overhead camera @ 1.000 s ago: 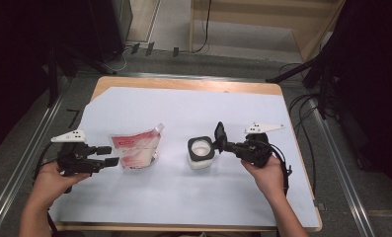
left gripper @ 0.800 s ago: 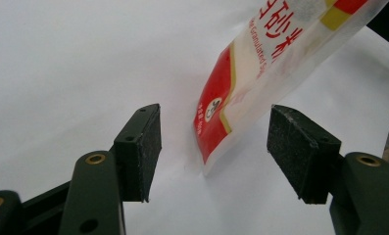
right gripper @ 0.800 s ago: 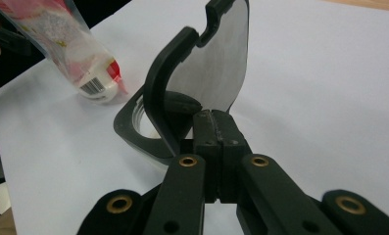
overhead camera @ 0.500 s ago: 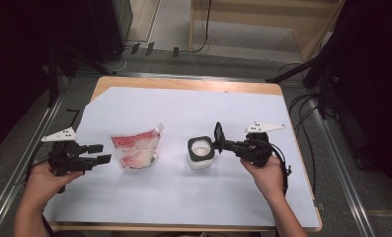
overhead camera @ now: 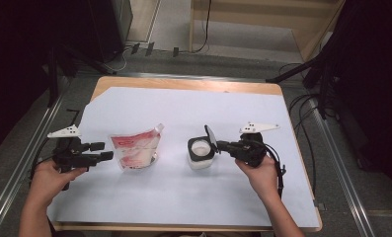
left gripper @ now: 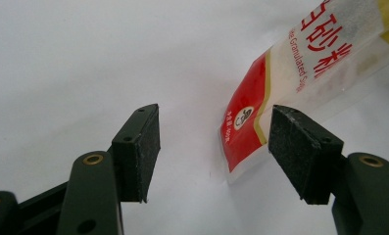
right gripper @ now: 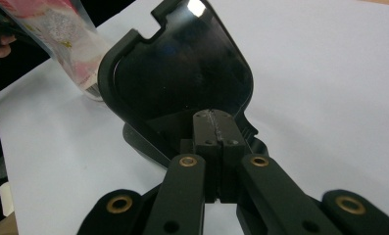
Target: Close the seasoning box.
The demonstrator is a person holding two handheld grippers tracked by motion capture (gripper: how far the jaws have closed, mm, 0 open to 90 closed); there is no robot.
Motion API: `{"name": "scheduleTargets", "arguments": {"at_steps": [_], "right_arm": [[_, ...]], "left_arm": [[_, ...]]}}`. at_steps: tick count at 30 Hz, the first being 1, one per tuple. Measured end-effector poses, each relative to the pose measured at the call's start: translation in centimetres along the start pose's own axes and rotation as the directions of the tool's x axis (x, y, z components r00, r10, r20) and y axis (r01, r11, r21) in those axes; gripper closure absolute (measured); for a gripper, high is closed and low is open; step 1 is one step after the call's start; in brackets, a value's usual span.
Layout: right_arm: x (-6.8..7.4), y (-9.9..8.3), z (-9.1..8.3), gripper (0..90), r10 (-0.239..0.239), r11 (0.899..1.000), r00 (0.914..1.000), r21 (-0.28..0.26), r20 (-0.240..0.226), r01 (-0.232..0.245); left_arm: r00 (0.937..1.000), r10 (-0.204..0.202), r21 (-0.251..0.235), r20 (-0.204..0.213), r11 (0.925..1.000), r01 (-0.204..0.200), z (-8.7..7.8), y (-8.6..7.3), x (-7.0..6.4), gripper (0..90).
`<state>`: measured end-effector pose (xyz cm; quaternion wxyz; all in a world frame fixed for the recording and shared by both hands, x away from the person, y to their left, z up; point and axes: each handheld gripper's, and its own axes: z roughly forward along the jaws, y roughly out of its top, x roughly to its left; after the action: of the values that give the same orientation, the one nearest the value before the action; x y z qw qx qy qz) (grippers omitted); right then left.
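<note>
left tongs (overhead camera: 99, 151) wide open just left of sugar pouch (overhead camera: 135, 149); right tongs (overhead camera: 218, 145) clamped on what looks like the jar's black lid (overhead camera: 211, 137).

On the table (overhead camera: 292, 197), a white sheet (overhead camera: 183, 197) is covering most of the top. A sugar pouch (overhead camera: 134, 150) is lying left of centre on the sheet, and a small container (overhead camera: 199, 154) is standing to its right, well apart from it. The container's lid (overhead camera: 211, 138) is standing up at its right edge. The left gripper (overhead camera: 100, 151) is sitting just left of the pouch; the right gripper (overhead camera: 222, 145) is sitting just right of the container, meeting the lid.
</note>
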<state>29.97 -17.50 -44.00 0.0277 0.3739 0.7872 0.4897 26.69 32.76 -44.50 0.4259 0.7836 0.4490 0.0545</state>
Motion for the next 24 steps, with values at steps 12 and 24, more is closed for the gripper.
{"name": "scheduleTargets", "arguments": {"at_steps": [12, 24], "right_arm": [[1.0, -0.2, 1.4, 90.0, -0.025, 0.999, 0.9995, 0.038, -0.022, 0.026], [0.8, -0.1, 1.2, 85.2, -0.037, 0.999, 0.9991, 0.026, -0.022, 0.037]], "left_arm": [[1.0, 0.006, -0.002, -0.002, 1.0, -0.006, 0.1, 0.0, 0.0, 37.6], [0.9999, 0.007, -0.001, -0.009, 1.0, -0.007, 0.3, 0.3, -0.3, 37.5]]}}
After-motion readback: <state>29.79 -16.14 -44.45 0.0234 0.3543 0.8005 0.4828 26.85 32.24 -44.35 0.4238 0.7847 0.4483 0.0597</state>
